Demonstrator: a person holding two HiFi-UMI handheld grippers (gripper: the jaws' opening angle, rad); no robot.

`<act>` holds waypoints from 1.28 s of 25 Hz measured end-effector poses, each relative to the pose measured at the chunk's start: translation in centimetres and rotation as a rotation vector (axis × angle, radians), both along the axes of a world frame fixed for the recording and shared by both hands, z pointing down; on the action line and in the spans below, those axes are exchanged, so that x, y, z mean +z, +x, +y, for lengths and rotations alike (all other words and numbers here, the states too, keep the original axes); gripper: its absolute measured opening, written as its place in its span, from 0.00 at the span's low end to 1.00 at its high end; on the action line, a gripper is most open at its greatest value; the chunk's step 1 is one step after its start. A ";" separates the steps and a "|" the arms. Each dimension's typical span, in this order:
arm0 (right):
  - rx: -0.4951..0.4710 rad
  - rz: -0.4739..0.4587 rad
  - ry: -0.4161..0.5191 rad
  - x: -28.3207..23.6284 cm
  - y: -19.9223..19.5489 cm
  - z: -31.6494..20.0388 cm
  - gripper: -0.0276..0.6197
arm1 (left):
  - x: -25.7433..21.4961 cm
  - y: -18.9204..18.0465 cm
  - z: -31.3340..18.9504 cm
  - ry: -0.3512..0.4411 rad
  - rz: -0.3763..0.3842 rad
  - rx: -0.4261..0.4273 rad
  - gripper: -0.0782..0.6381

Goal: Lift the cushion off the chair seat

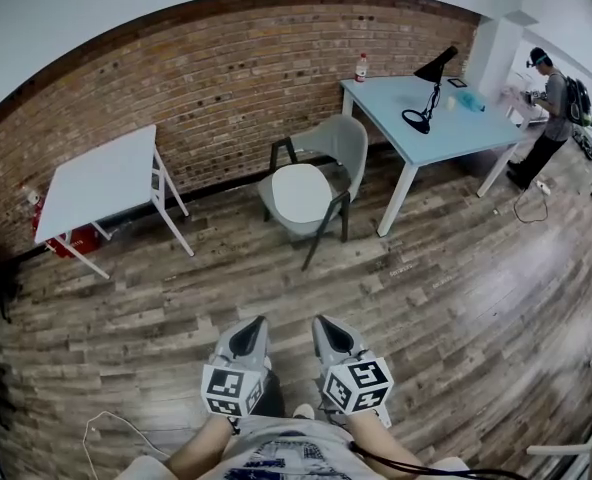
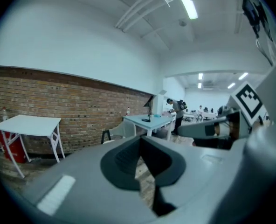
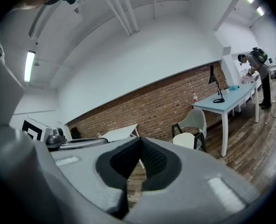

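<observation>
Cushion [image 1: 301, 193], a pale rounded pad, covers the grey moulded chair [image 1: 348, 140] seat; your left gripper [image 1: 256, 325] and right gripper [image 1: 322, 324] are closed, empty.

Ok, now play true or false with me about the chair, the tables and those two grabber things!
1. The cushion lies on the seat of the chair. True.
2. The left gripper is holding the cushion. False: its jaws are shut on nothing, and it is far from the chair.
3. A black lamp stands on the blue table. True.
4. The right gripper is wide open. False: its jaws are shut, with nothing between them.
5. In the head view, the white table stands to the right of the chair. False: it stands to the left of it.
</observation>
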State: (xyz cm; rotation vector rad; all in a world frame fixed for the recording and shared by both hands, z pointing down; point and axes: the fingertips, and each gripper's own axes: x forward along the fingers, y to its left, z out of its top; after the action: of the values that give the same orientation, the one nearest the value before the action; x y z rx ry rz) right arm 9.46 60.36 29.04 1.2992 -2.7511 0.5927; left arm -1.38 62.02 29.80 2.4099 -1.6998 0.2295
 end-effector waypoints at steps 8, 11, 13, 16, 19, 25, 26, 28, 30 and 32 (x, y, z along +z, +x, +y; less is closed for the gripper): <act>0.015 0.063 -0.029 1.2 -4.3 -6.2 0.04 | 1.0 -3.8 -7.0 -0.008 0.040 0.034 0.10; 0.026 0.079 -0.030 1.1 -7.1 -9.5 0.04 | 0.4 -6.7 -10.9 0.009 0.043 0.042 0.10; 0.034 0.087 -0.024 0.8 -9.1 -11.9 0.04 | 0.0 -8.9 -13.7 0.022 0.037 0.048 0.10; 0.051 0.094 -0.013 0.2 -11.8 -15.4 0.04 | -0.5 -11.8 -17.6 0.034 0.039 0.056 0.10; 0.066 0.100 -0.007 -0.5 -14.4 -18.2 0.04 | -1.0 -14.4 -20.7 0.039 0.049 0.068 0.10; 0.097 0.095 -0.010 -1.1 -17.8 -22.0 0.04 | -0.8 -17.1 -24.2 0.026 0.054 0.110 0.10; 0.098 0.094 -0.012 -1.1 -18.2 -22.5 0.04 | -0.6 -17.5 -24.9 0.023 0.053 0.113 0.10; 0.101 0.093 -0.016 -1.1 -18.7 -23.5 0.04 | -0.2 -18.1 -26.3 0.012 0.057 0.115 0.10; 0.106 0.093 -0.023 -1.0 -18.8 -24.3 0.04 | 0.1 -18.2 -27.3 0.002 0.063 0.121 0.10; 0.117 0.094 -0.030 -0.6 -18.5 -25.0 0.04 | 0.4 -18.1 -27.9 0.001 0.060 0.131 0.10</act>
State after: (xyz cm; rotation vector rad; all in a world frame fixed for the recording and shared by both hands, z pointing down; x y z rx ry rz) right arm -9.07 35.35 28.46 1.4503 -2.5957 0.5618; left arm -19.51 34.13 30.24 2.5053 -1.5201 0.1727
